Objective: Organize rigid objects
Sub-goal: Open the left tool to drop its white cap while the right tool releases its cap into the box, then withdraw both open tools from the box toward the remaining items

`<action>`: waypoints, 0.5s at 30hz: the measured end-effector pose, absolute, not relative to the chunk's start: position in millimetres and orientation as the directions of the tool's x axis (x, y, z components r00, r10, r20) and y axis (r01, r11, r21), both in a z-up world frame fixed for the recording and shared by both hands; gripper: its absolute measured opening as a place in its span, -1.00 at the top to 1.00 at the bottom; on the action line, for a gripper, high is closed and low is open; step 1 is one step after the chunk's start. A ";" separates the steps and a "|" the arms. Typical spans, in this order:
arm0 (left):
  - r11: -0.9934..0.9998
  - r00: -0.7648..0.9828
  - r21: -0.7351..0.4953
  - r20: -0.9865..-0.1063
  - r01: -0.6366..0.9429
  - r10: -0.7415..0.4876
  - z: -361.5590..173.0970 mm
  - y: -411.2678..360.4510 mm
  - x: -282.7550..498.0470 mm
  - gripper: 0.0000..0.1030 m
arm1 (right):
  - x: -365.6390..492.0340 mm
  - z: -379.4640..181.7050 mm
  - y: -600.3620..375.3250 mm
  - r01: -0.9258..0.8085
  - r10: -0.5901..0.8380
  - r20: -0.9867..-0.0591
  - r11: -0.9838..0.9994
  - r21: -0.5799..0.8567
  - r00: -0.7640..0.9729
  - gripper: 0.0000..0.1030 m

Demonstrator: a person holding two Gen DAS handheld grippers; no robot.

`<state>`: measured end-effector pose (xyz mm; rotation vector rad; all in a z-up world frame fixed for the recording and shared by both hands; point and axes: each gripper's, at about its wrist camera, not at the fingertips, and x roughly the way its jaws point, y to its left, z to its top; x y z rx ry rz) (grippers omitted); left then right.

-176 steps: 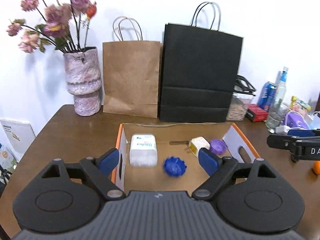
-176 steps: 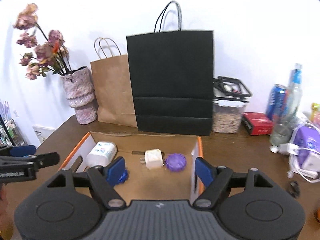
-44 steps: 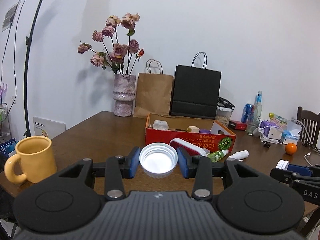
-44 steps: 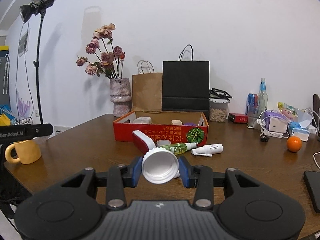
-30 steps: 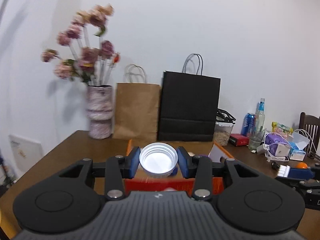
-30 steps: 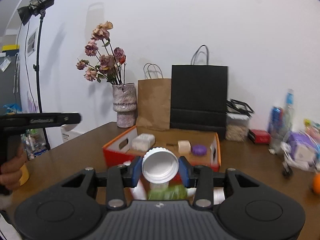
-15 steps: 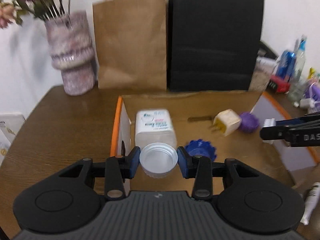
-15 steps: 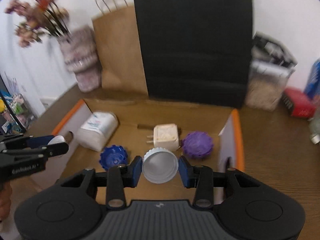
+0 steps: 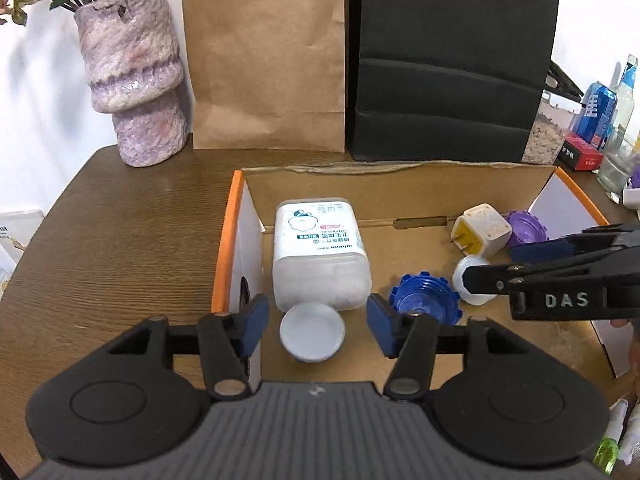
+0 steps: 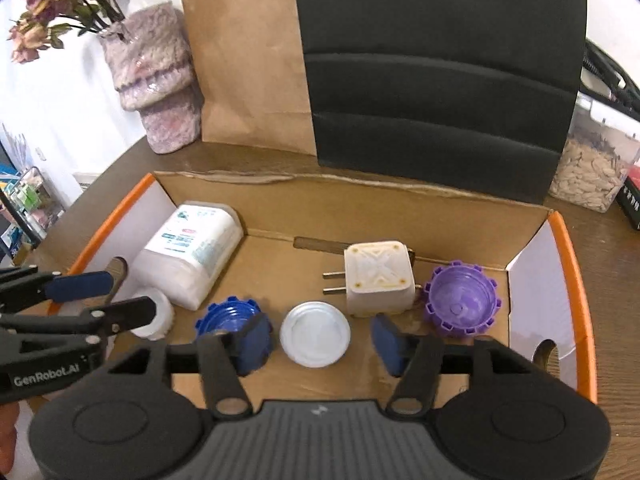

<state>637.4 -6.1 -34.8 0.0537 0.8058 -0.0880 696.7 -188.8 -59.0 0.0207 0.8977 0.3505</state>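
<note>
Hovering over the cardboard box [image 9: 400, 176], both grippers are spreading their fingers: left gripper [image 9: 314, 322] around one white cap [image 9: 312, 338], right gripper [image 10: 316, 338] around another white cap [image 10: 315, 334]. Withdrawing carelessly, fingers risk knocking caps against the blue cap [image 10: 226, 318] or bottle [image 9: 320, 256] beyond.

Both claws newly open, caps [image 9: 312, 332] released.

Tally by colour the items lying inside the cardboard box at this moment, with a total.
White caps: 2 — one, another
Blue cap: 1
Purple cap: 1
White bottle: 1
Cream plug adapter: 1
Total: 6 in the box
</note>
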 end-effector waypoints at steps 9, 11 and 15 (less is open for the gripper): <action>0.997 0.750 -0.003 -0.659 0.075 -0.059 11.0 2.7 592.3 -0.44 | 632.3 -3.4 -229.8 -0.265 0.266 -0.707 0.957 0.115 0.655 -0.16; 0.999 0.792 0.008 -0.610 0.051 -0.035 23.7 2.9 567.5 -0.56 | 606.1 11.2 -240.7 -0.257 0.261 -0.680 0.960 0.110 0.686 -0.16; 0.999 0.848 0.028 -0.531 0.035 -0.014 38.9 -1.4 505.4 -0.59 | 544.6 28.4 -246.6 -0.266 0.246 -0.629 0.962 0.065 0.737 -0.17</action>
